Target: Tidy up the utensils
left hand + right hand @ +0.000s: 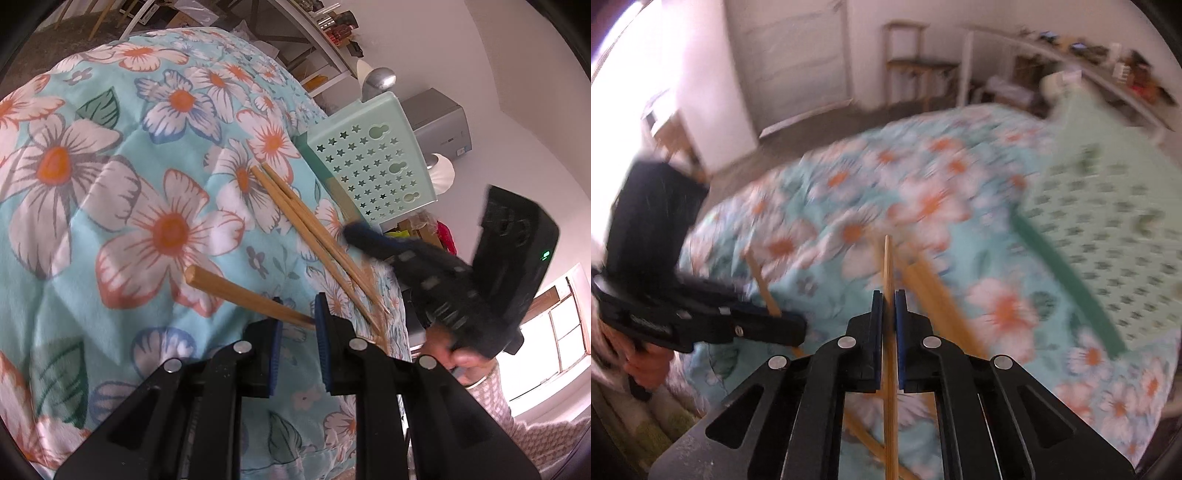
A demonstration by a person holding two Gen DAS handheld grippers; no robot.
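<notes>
My left gripper (297, 310) holds one wooden chopstick (236, 290) by its thin end, a little above the floral blanket (110, 184); its jaws stand visibly apart around it. Two more chopsticks (306, 229) lie on the blanket ahead. My right gripper (887, 306) is shut on a chopstick (887, 266) that runs straight between its jaws. It shows blurred in the left wrist view (436, 266), over the lying chopsticks' thin ends. The mint utensil basket (373, 162) with star holes stands beyond them; it is blurred at the right of the right wrist view (1108, 229).
The blanket covers a table. A shelf unit (317, 40) with small items runs behind the basket. A white spoon (443, 173) and a metal spoon (376, 81) stick out of the basket. A window (554, 321) is at the right.
</notes>
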